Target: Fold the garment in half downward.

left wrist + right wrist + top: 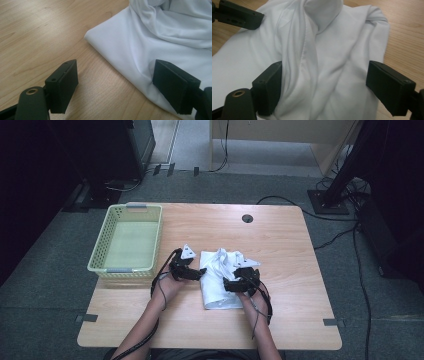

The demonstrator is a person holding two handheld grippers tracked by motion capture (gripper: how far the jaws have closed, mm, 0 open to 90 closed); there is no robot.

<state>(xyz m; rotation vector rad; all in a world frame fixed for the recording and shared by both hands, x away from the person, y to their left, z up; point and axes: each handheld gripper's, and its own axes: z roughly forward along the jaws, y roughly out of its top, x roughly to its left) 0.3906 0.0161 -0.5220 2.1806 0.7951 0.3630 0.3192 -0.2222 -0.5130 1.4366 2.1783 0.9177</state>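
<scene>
White cloth (220, 280) beside green basket (148, 254)

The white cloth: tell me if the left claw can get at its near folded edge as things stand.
Probably yes. The left claw is open and straddles the folded edge of the white cloth, one jaw over bare table, nothing between.

pale green basket (126, 238) stands at the left of the wooden table (280, 235)

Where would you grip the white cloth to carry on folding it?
Probably the raised bunched ridge of the white cloth, from above: it stands up between the open right gripper, whereas the flat edge by the left gripper hugs the table.
</scene>
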